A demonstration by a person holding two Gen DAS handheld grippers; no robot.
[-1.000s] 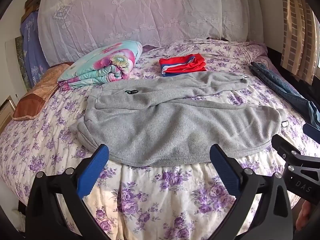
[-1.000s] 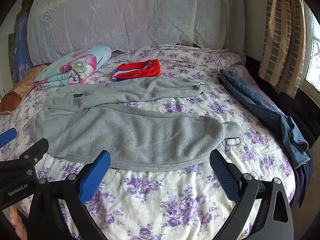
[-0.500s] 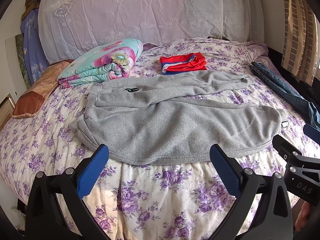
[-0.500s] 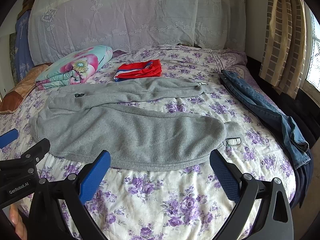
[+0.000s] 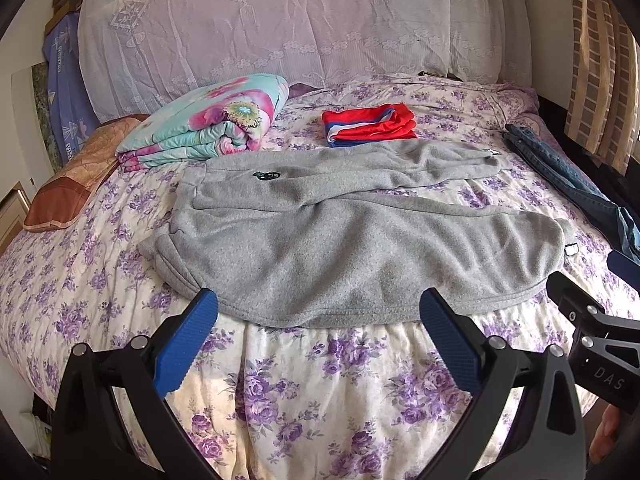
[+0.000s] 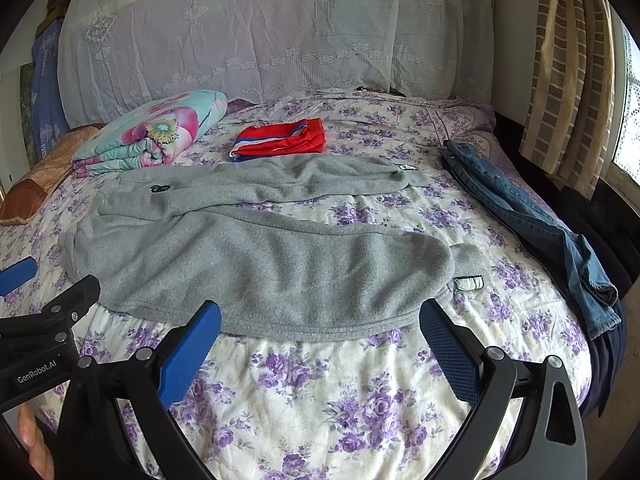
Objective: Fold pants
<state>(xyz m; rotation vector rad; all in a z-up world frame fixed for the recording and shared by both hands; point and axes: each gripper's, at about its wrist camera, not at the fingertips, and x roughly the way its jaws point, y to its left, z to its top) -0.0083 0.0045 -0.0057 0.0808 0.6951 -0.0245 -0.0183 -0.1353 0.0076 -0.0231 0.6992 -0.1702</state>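
Note:
Grey sweatpants [image 5: 352, 236] [image 6: 256, 256] lie spread across the flowered bed, waistband to the left, both legs running right. The far leg lies apart from the near one. My left gripper [image 5: 318, 308] hovers open just short of the near leg's front hem, nothing between its blue pads. My right gripper [image 6: 320, 316] is open too, at the same hem nearer the cuff, where a white label [image 6: 468, 283] shows. Each gripper appears at the edge of the other's view.
Folded blue jeans [image 6: 532, 220] lie along the bed's right edge. A folded red garment [image 5: 370, 125] and a rolled floral quilt [image 5: 208, 122] sit behind the sweatpants. A brown pillow [image 5: 76, 184] is at the left. A curtain [image 6: 568, 68] hangs on the right.
Both views have lifted slightly and shifted back a little; the sweatpants sit a touch lower in frame. Nothing on the bed has moved and both grippers stay open.

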